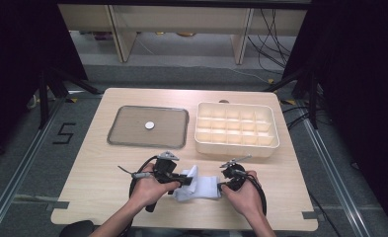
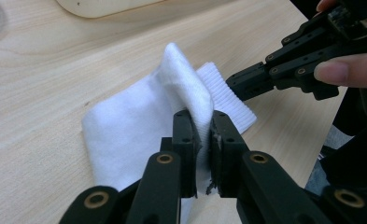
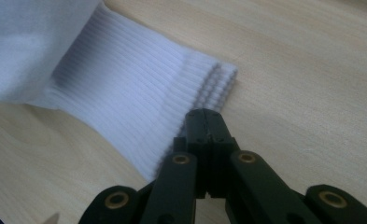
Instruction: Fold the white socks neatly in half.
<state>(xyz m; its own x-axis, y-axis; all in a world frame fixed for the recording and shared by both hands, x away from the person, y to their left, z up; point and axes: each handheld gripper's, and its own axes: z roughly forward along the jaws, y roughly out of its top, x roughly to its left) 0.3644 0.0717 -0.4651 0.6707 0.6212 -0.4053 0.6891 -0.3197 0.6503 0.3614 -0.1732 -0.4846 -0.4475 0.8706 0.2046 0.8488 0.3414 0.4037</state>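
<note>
A white sock [image 1: 197,183] is lying on the wooden table [image 1: 93,163] near its front edge, between the two hands, at about 6 o'clock from the cream divided box [image 1: 236,129]. The left gripper [image 1: 184,179] is pinching a raised fold of the sock [image 2: 186,88]; its jaws are standing almost together with the cloth pressed between them, and the fold is rising toward 12 o'clock in the left gripper view. The right gripper [image 1: 223,184] is sitting at the ribbed cuff [image 3: 139,107], its jaws fully together against the cuff's edge; whether cloth is caught between them I cannot tell. A grey tray [image 1: 127,133] with a small white disc [image 1: 149,125] is lying at 9 o'clock from the box.
</note>
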